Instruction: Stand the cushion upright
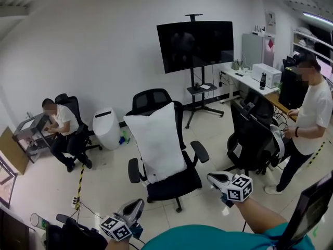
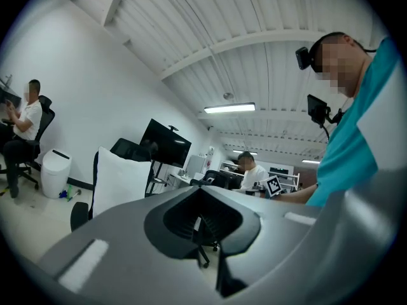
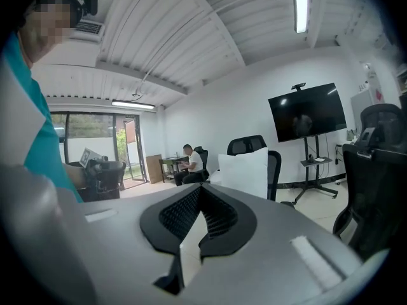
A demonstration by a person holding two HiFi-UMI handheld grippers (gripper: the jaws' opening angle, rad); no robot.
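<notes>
Leaning on the backrest of the office chair (image 1: 176,185), the white cushion (image 1: 156,142) stood on end on the seat. It looked light, soft and floppy, best pinched at an upper corner or side seam. Your left gripper (image 1: 136,207) and right gripper (image 1: 214,179) were well apart from it, jaws pressed together, empty.

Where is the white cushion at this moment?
In the head view the cushion stands at centre on the black office chair, against its backrest, right of the white bin.

The cushion (image 1: 156,142) is white, the office chair (image 1: 171,184) black, the screen (image 1: 195,45) black, the bin (image 1: 106,129) white, the shirt (image 1: 208,239) teal, the floor tiles (image 1: 104,176) pale grey.
</notes>
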